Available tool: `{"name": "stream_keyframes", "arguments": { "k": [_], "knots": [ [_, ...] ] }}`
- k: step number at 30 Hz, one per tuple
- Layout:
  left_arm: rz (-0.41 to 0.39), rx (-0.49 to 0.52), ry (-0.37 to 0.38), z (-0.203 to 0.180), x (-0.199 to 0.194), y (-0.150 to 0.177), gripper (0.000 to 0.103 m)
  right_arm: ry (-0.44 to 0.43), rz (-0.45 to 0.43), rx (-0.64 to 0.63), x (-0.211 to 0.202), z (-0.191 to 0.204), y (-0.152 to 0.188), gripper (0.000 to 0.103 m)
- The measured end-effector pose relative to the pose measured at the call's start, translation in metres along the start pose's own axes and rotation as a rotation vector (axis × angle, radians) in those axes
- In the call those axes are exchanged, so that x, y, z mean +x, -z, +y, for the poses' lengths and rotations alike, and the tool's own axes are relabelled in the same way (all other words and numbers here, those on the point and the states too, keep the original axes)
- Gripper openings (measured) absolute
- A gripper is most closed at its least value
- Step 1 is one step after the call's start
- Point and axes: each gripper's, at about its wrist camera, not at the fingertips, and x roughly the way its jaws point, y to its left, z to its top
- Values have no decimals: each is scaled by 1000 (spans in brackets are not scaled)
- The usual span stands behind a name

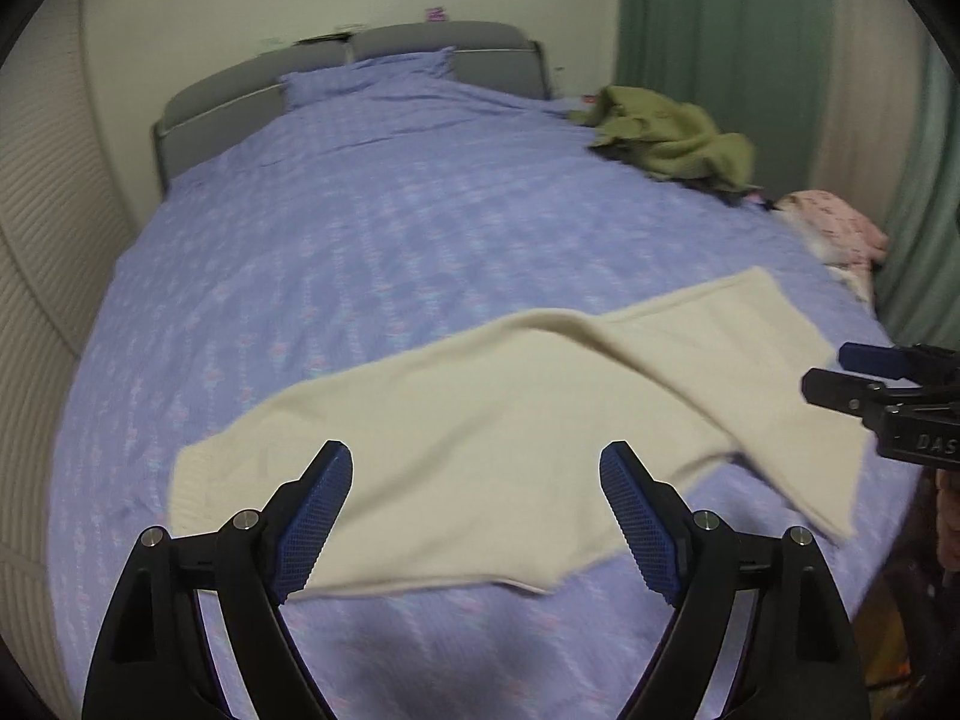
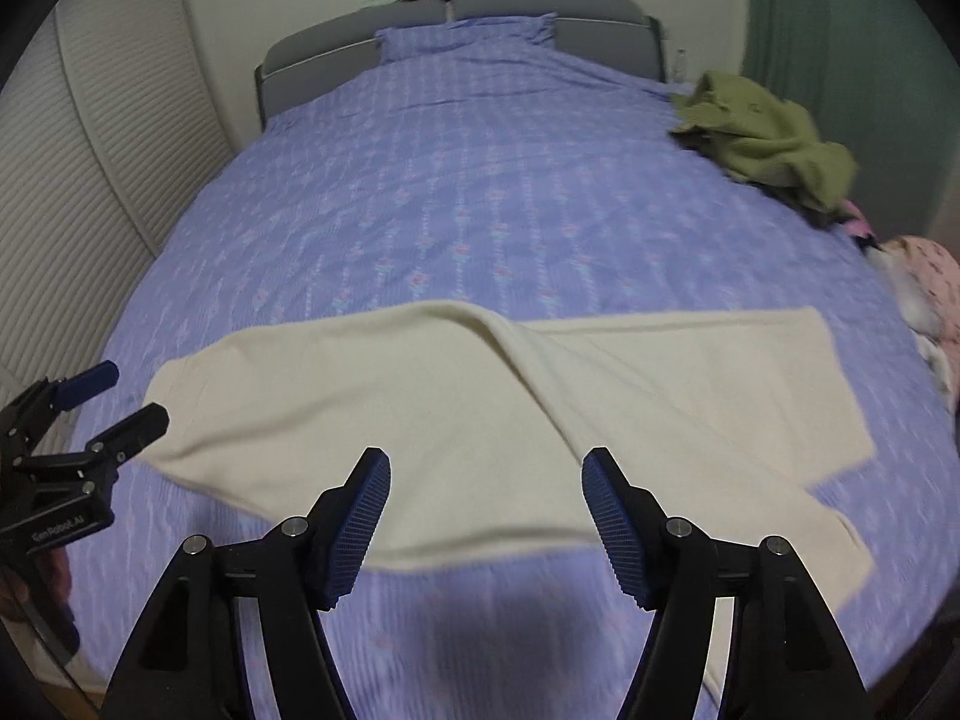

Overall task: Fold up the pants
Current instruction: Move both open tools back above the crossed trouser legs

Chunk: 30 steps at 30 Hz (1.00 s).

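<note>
Cream pants (image 1: 480, 420) lie spread flat across the near part of the bed, waist to the left and two legs splayed to the right; they also show in the right wrist view (image 2: 480, 420). My left gripper (image 1: 477, 468) is open and empty, hovering above the pants near the waist end. My right gripper (image 2: 486, 474) is open and empty above the crotch area. The right gripper shows at the right edge of the left wrist view (image 1: 840, 372), the left gripper at the left edge of the right wrist view (image 2: 126, 396).
The bed has a purple patterned cover (image 1: 360, 228), a pillow and a grey headboard (image 2: 540, 6). An olive green garment (image 1: 666, 138) and pink clothing (image 1: 834, 228) lie at the bed's right side. Green curtain (image 1: 720, 30) on the right, ribbed white wall (image 2: 72, 180) on the left.
</note>
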Motion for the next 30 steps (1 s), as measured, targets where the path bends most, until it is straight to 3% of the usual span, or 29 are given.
{"name": "stream_keyframes", "arguments": {
  "k": [5, 10, 18, 23, 30],
  "knots": [
    [22, 32, 57, -52, -9, 10, 85, 37, 3, 37, -26, -29, 27, 68],
    [50, 32, 48, -111, -12, 26, 85, 33, 28, 31, -39, -72, 54, 68],
    [162, -123, -94, -192, -3, 61, 85, -68, 151, -71, -12, -149, 91, 68],
    [219, -188, -177, -227, 11, 86, 85, -88, 220, -174, 8, -175, 109, 68],
    [304, -207, -182, -247, 38, 113, 85, -86, 332, -264, 42, -180, 148, 67]
  ]
}}
